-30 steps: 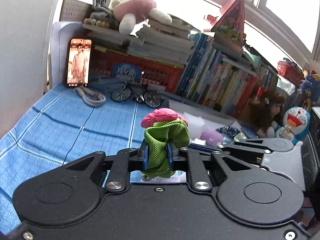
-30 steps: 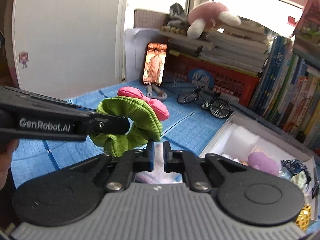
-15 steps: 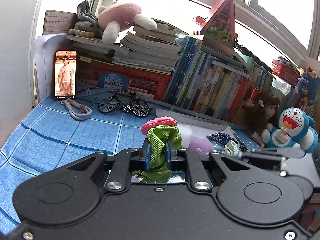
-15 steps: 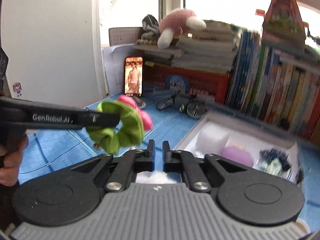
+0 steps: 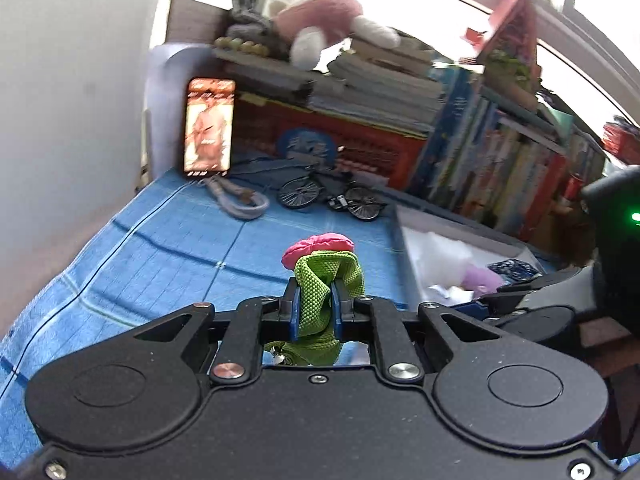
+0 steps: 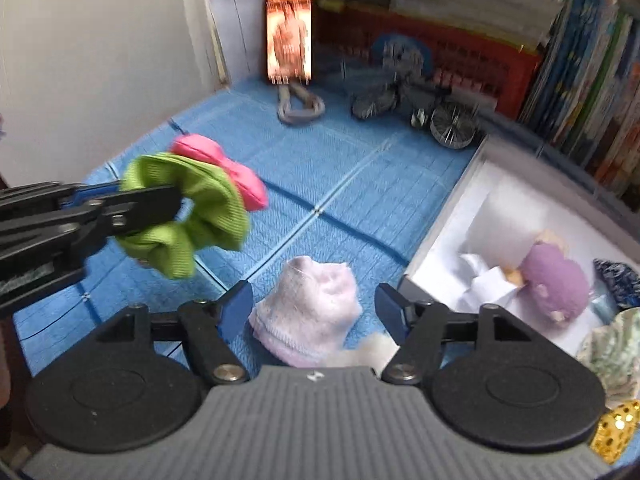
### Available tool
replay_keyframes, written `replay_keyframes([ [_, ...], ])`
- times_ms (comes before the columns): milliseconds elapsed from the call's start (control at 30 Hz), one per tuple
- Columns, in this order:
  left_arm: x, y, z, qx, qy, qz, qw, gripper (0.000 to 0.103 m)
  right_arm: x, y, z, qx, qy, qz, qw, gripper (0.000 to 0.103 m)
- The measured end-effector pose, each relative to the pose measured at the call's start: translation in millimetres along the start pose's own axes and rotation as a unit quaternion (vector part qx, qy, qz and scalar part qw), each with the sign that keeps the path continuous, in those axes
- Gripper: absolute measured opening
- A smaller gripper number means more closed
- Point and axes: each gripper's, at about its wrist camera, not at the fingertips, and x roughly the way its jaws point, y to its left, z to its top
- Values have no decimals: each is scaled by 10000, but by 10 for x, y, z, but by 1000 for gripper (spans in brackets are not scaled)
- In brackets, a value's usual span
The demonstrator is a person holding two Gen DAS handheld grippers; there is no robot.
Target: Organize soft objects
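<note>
My left gripper is shut on a green scrunchie with a pink scrunchie hanging at its tip, held above the blue mat. In the right wrist view the left gripper holds the green scrunchie and pink scrunchie at the left. My right gripper is open, its jaws either side of a pale pink sock lying on the mat. A white box at the right holds a purple plush and other soft things.
A phone leans at the back left with a cord loop before it. A model bicycle stands mid-back. A red crate and rows of books line the back. The box lies right of the mat.
My right gripper has opened and tilted down over the pale sock. The left gripper still holds the scrunchies and has swung back to the left.
</note>
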Motion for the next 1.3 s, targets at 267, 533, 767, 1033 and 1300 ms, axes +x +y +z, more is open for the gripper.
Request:
replay_keyframes([
  [267, 135, 195, -24, -240, 130, -30, 9996, 14, 360, 13, 33, 392, 477, -66, 9981, 48],
  [533, 182, 38, 77, -277, 198, -326, 9989, 14, -43, -180, 58, 810, -115, 233, 9964, 34],
  [767, 181, -327, 232, -139, 202, -732, 9970, 14, -620, -465, 49, 1059, -849, 370, 9901, 35],
  [1033, 245, -920, 499, 151, 165, -1263, 9917, 14, -1117, -1128, -76, 1649, -1566, -43, 9738, 35],
  [1300, 528, -1506, 563, 143, 352, -1727, 9842, 14, -1400, -1668, -367, 2095, -2003, -566, 9554, 35],
])
